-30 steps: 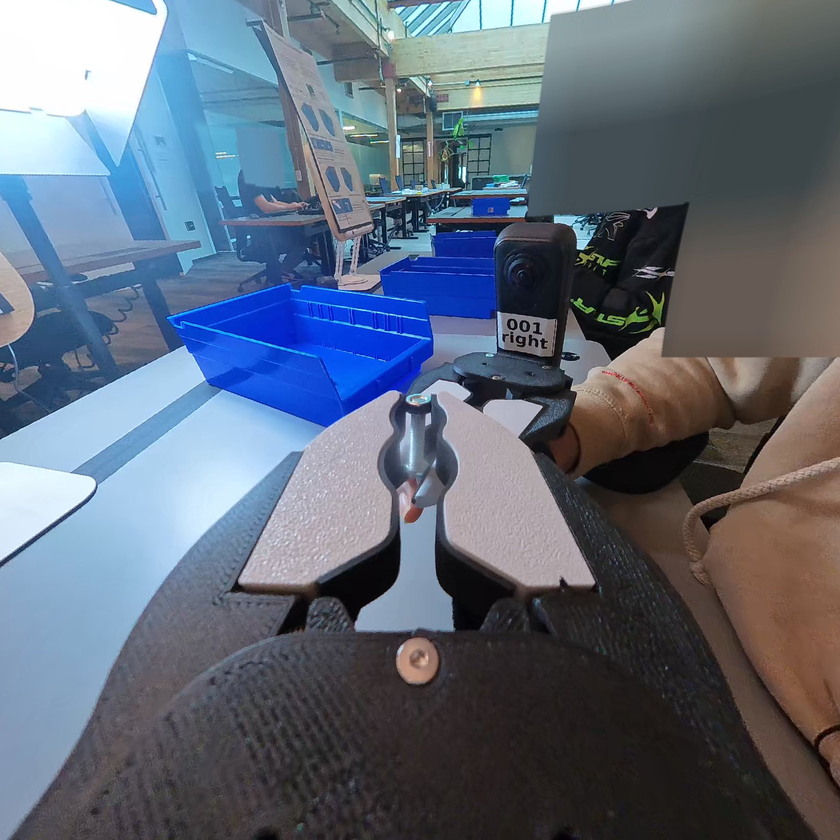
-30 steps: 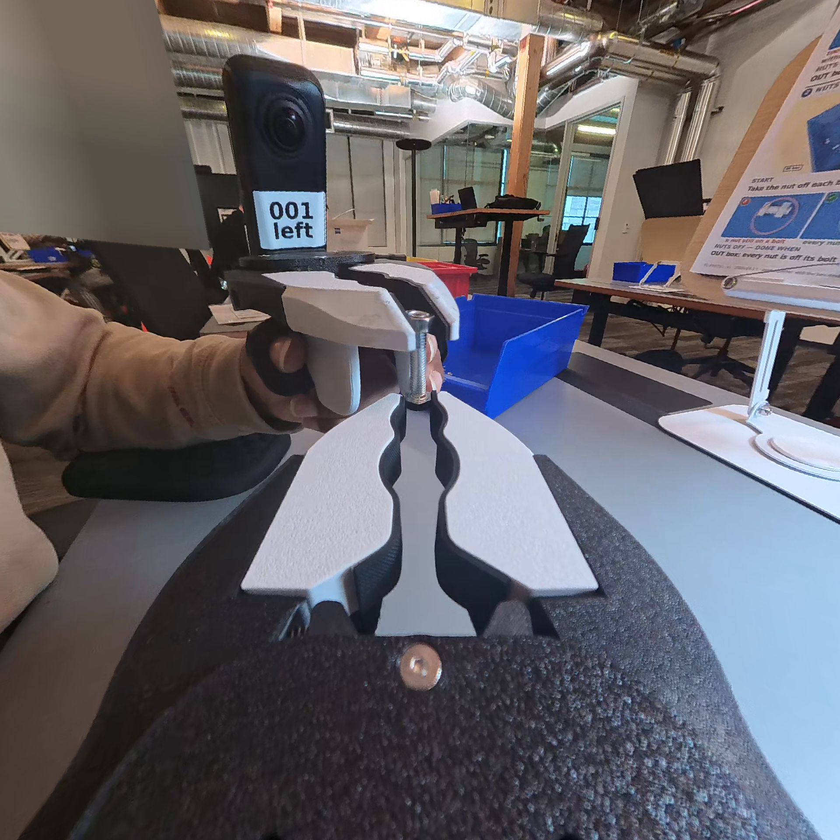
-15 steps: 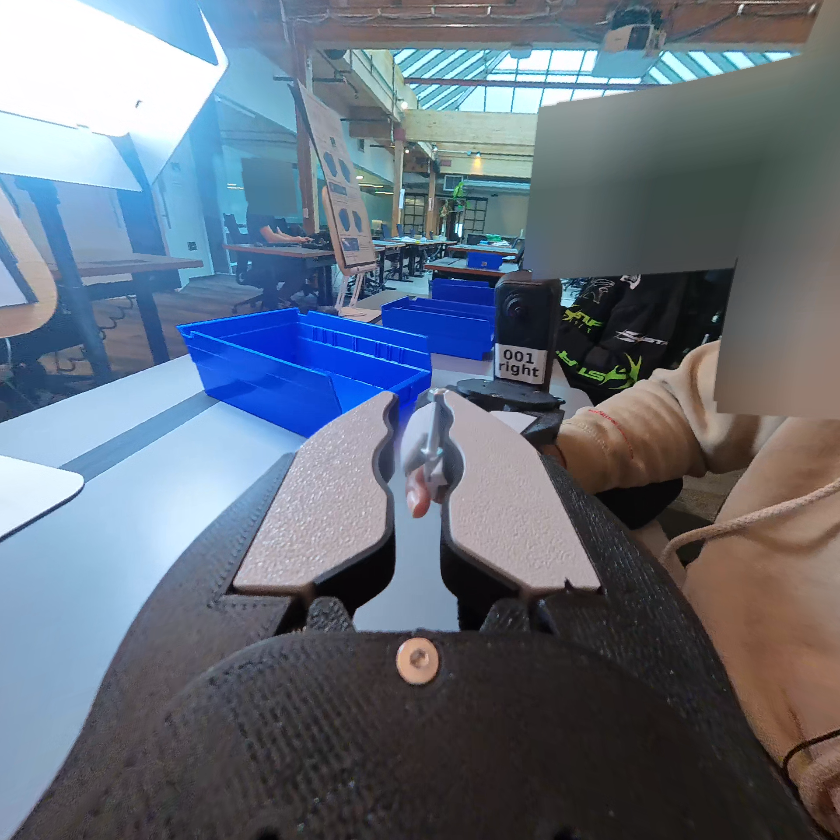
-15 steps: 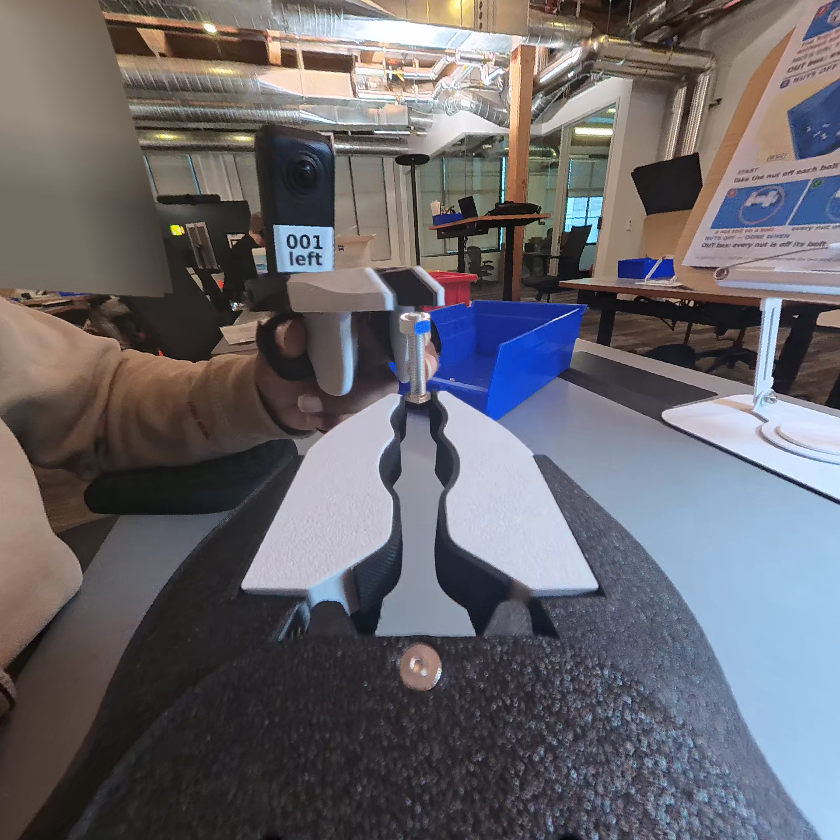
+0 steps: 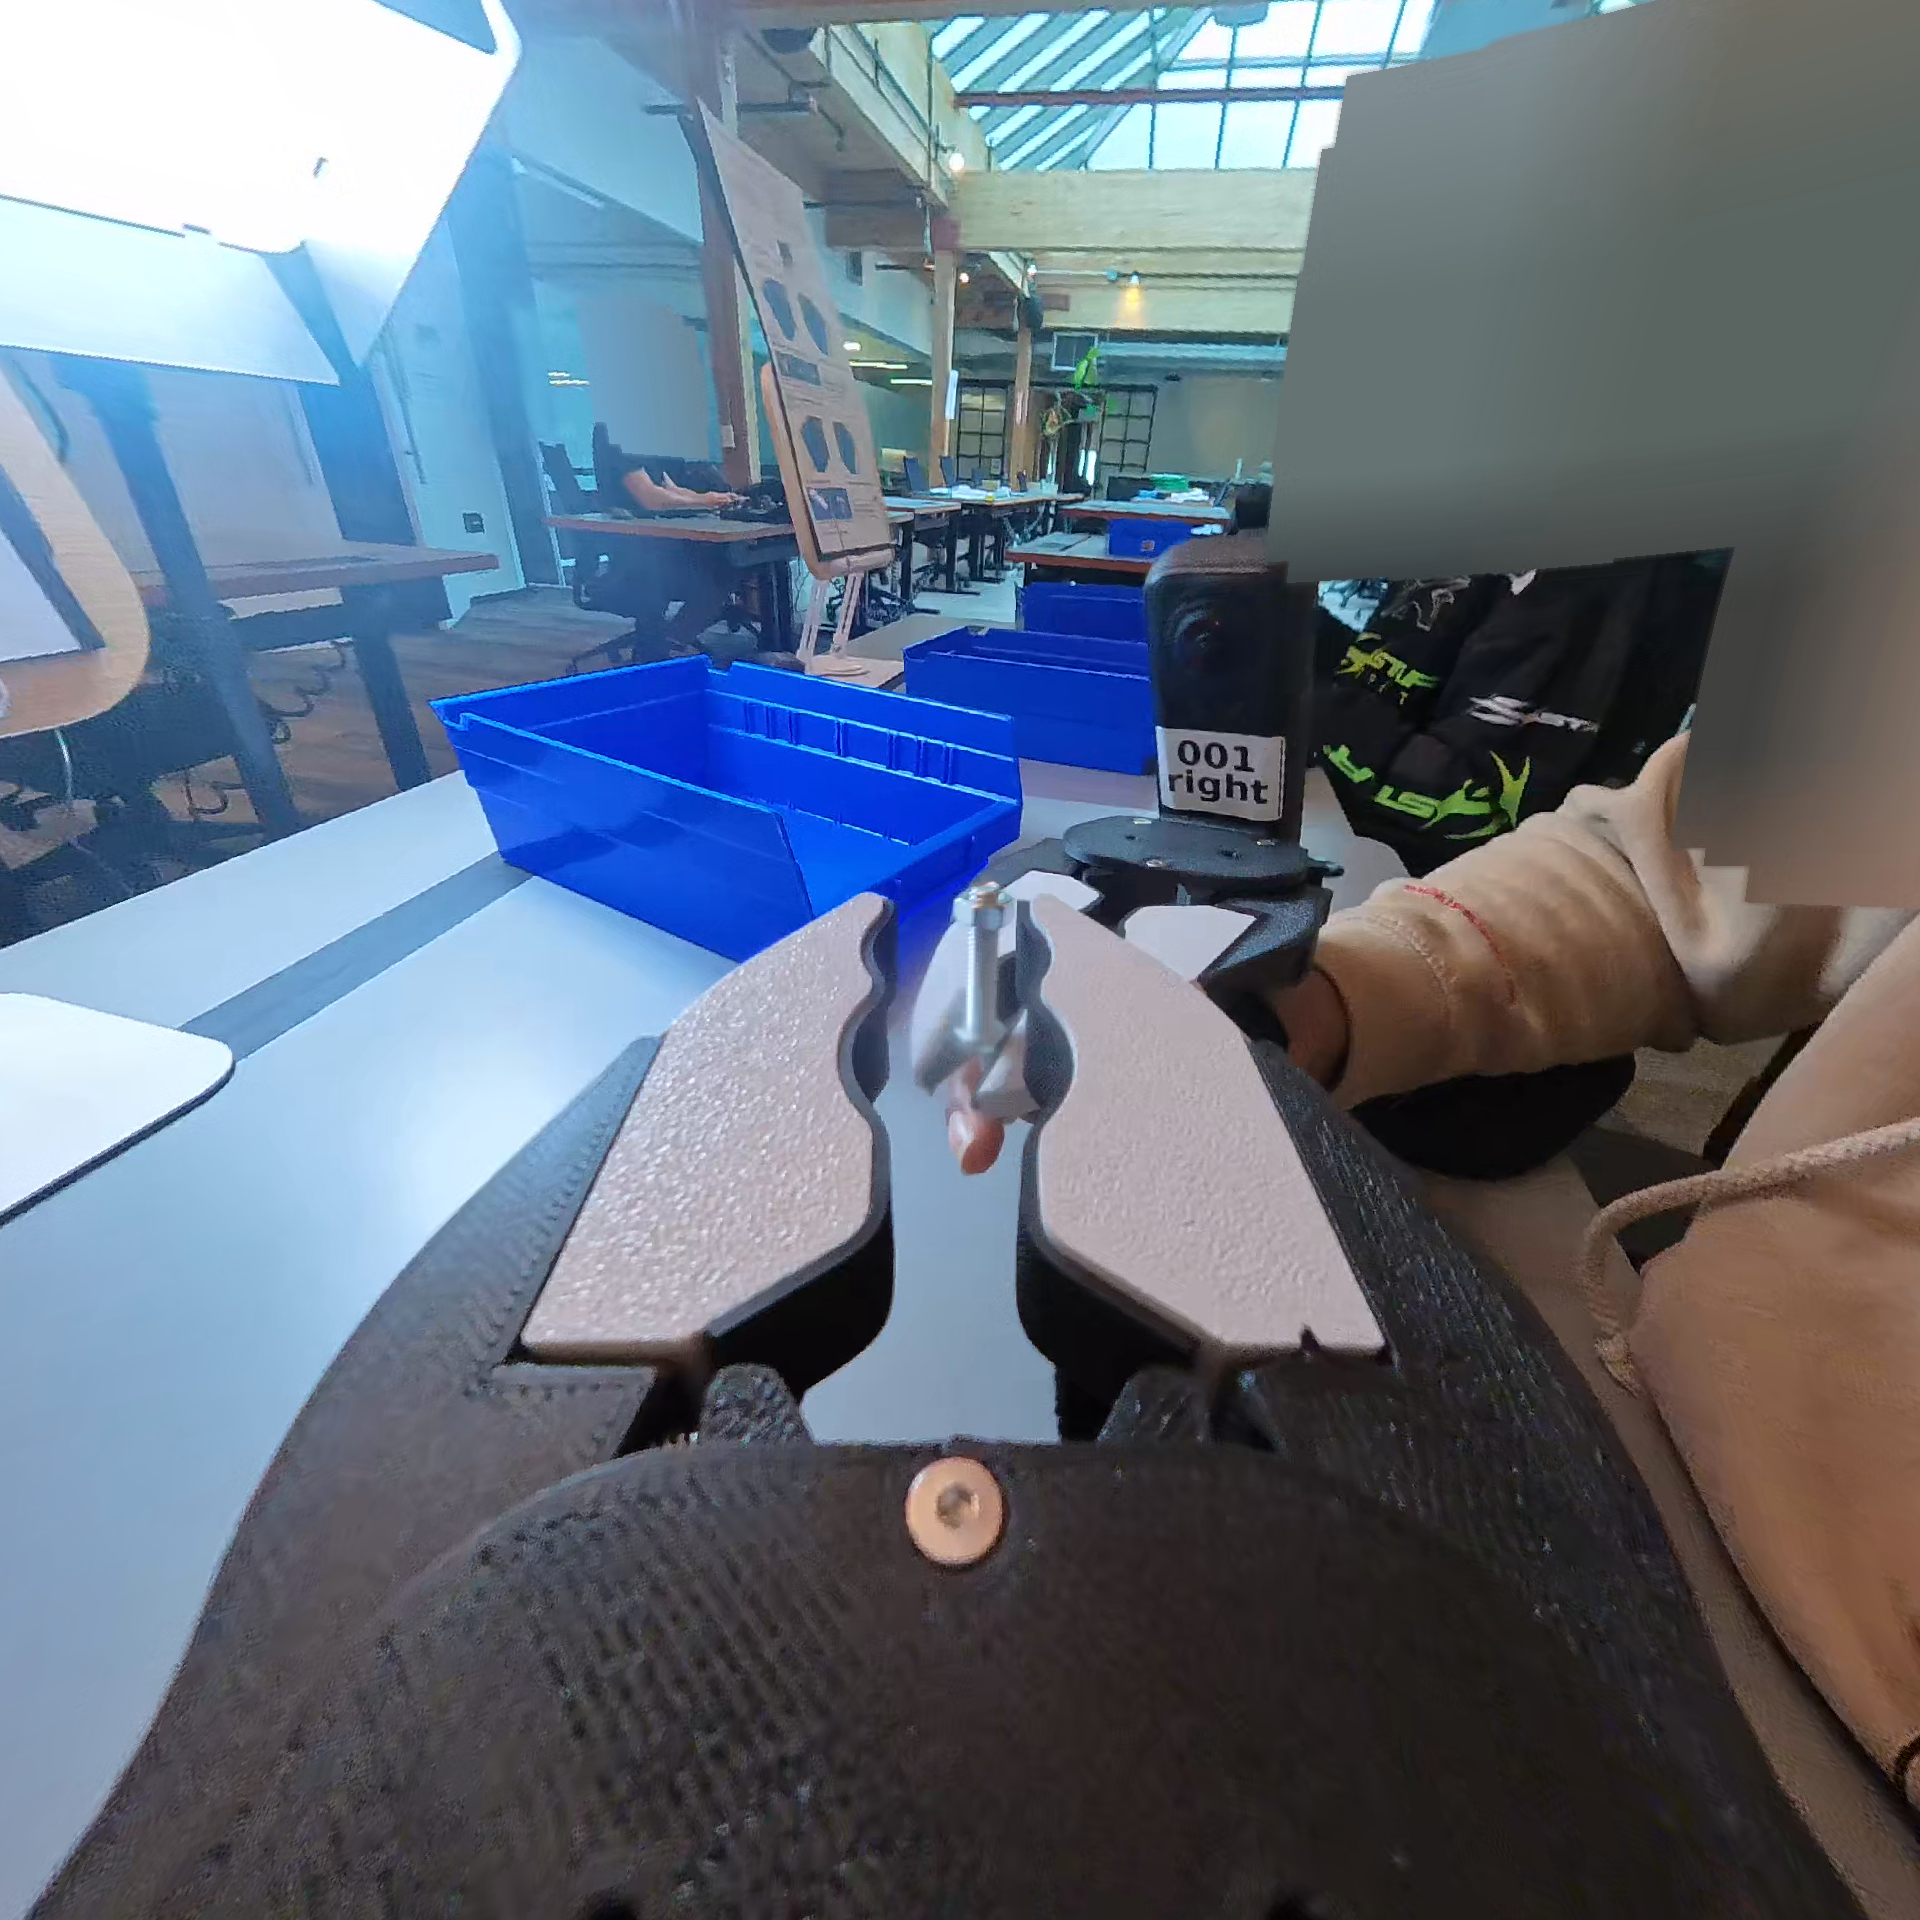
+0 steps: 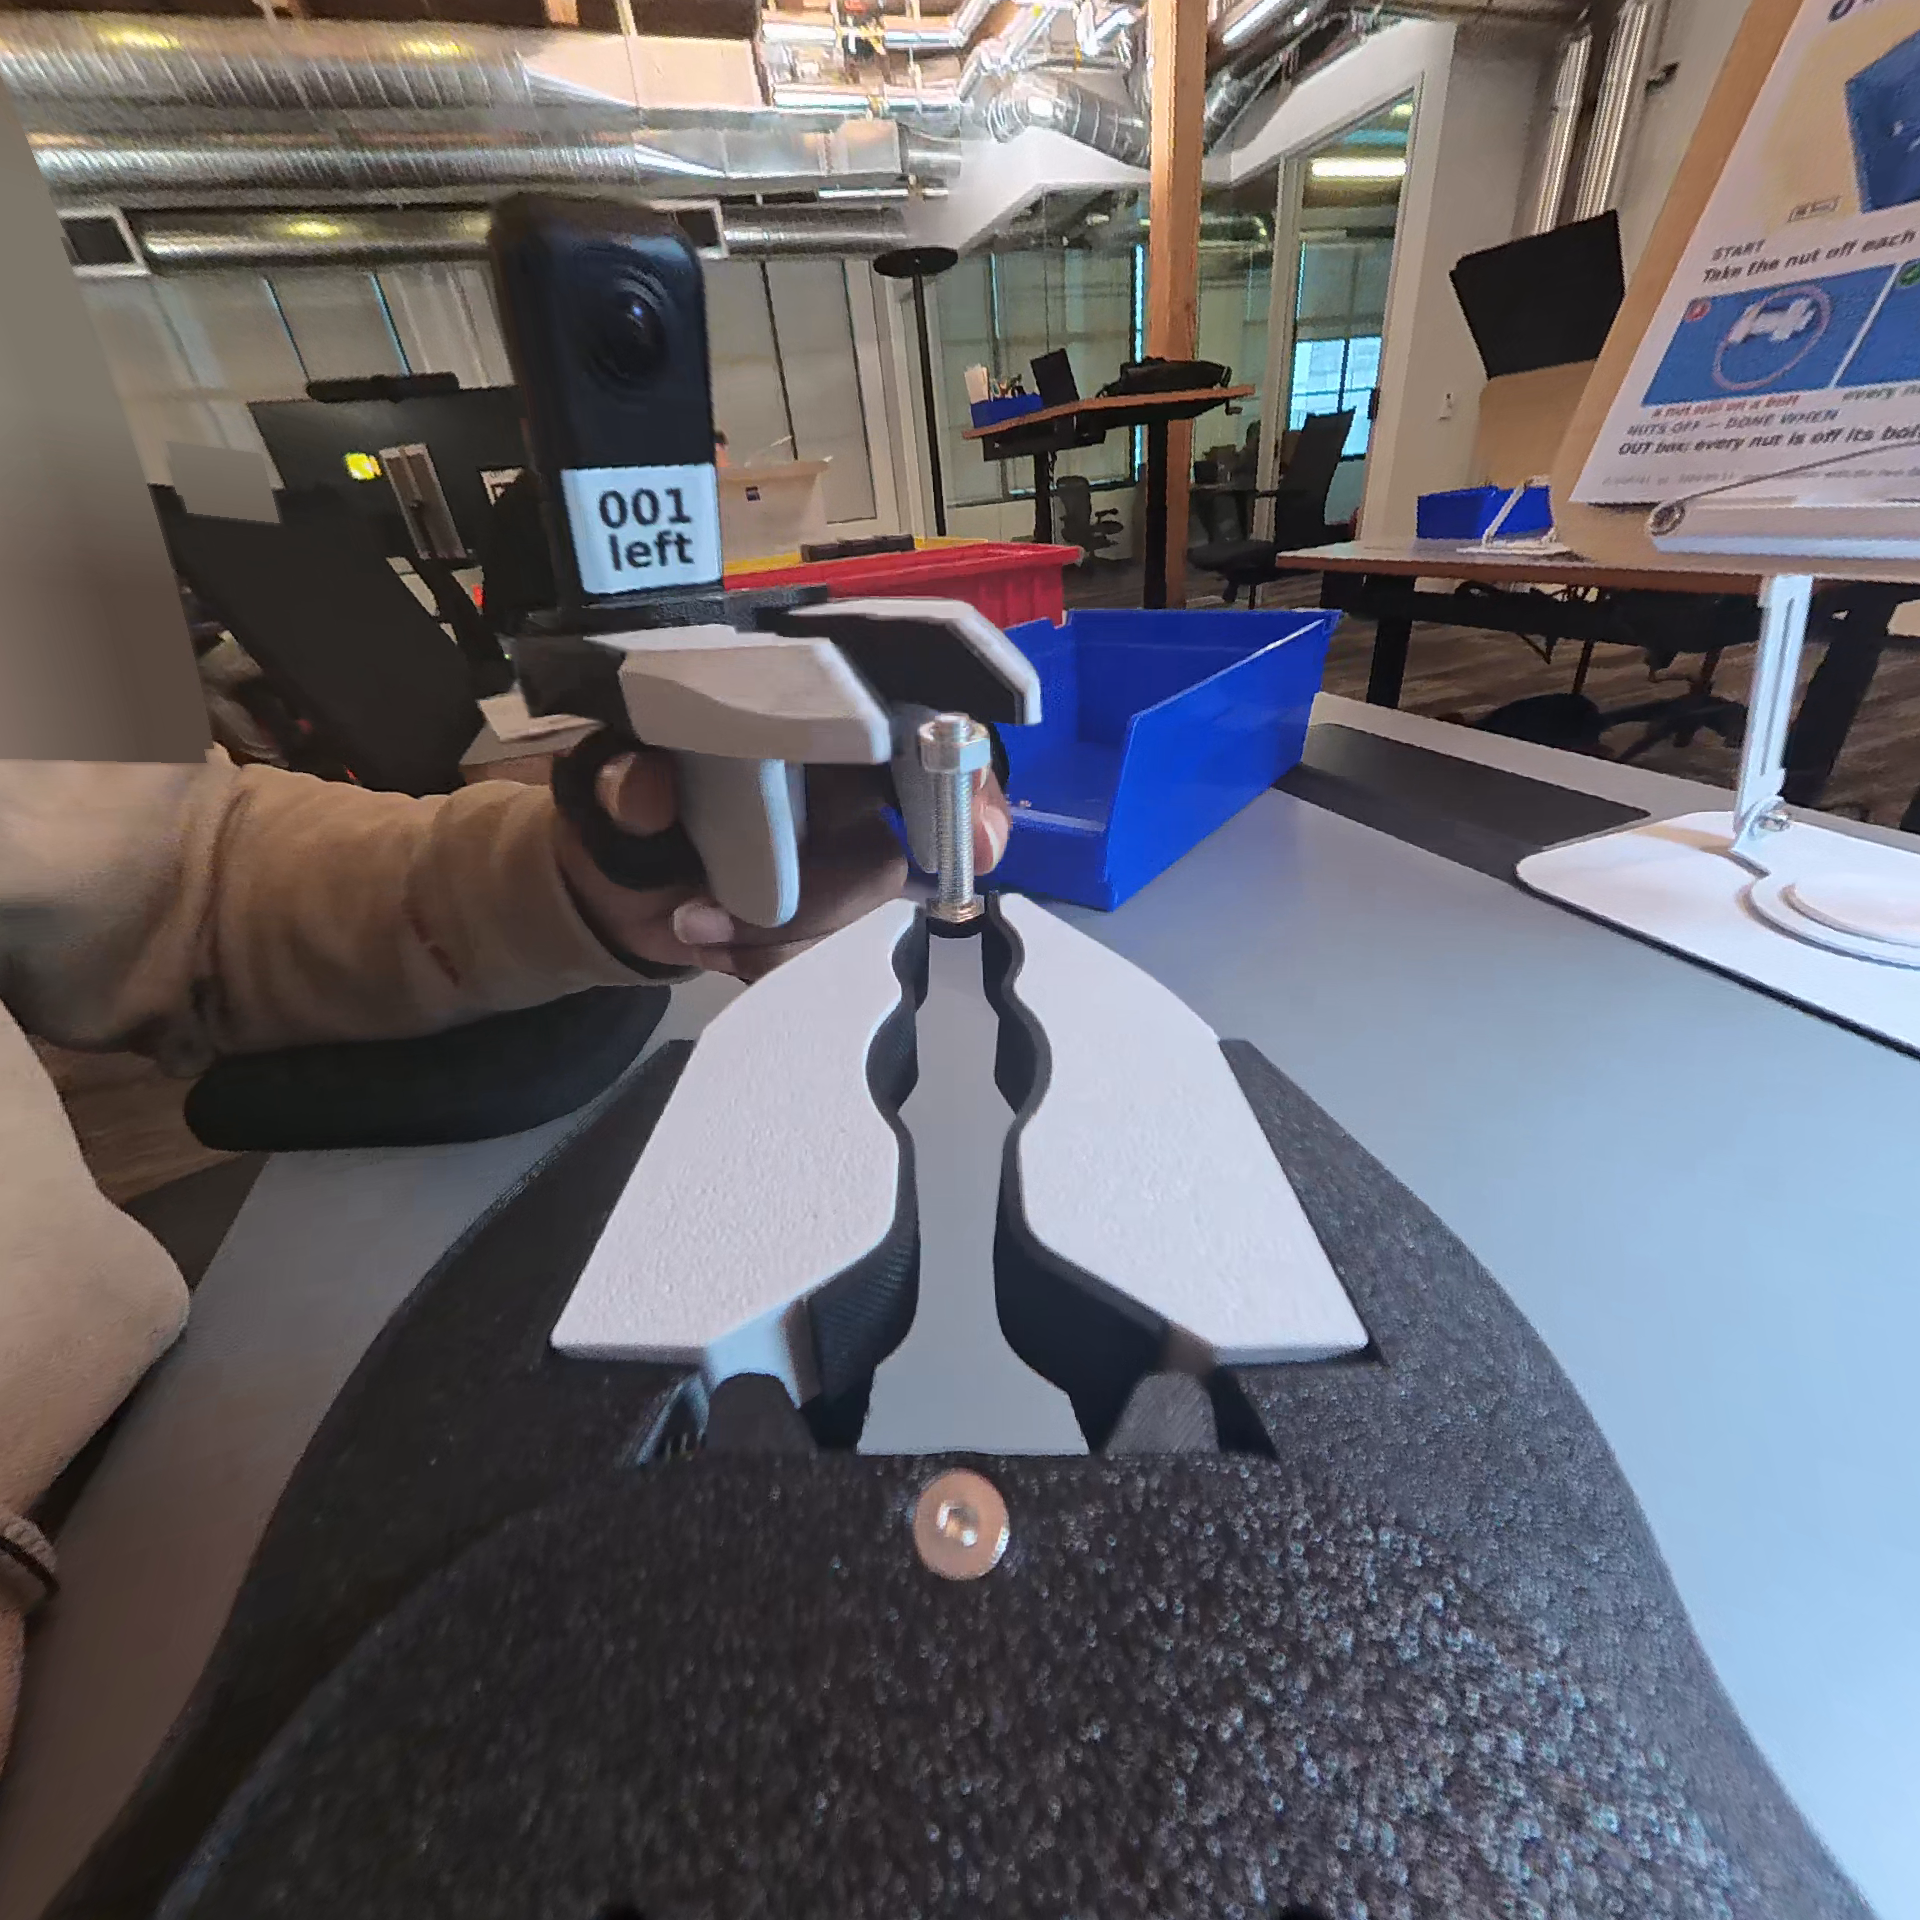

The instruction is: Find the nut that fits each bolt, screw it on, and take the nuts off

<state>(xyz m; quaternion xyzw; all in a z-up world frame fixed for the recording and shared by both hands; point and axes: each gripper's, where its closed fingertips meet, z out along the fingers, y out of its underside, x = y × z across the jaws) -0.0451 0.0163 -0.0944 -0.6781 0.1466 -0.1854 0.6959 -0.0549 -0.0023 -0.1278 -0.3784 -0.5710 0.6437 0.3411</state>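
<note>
Left wrist view: the left gripper (image 5: 954,935) has its fingers parted, a clear gap between them. In that gap, farther off, a bolt (image 5: 977,982) stands nearly upright with a nut (image 5: 982,906) at its top end. The lower end is blurred, so what grips it cannot be told here. The right gripper (image 5: 1164,914) lies just behind it, and beyond that a blue bin (image 5: 644,821) rests on the grey bench (image 5: 312,1143).

Right wrist view: the right gripper (image 6: 956,914) has its fingers drawn close, and the tips pinch the bolt (image 6: 953,831) at its lower end. The bolt rises upright, with the nut (image 6: 952,740) near the top. The left gripper (image 6: 914,717) hovers just above and around the nut; from here its fingers look apart and not yet closed on it.

The step appears to be turning the nut. To do it well, the left fingers should close squarely on the nut's flats and turn about the bolt's axis while the right grip holds firm, since a tilted pull could twist the bolt loose.
</note>
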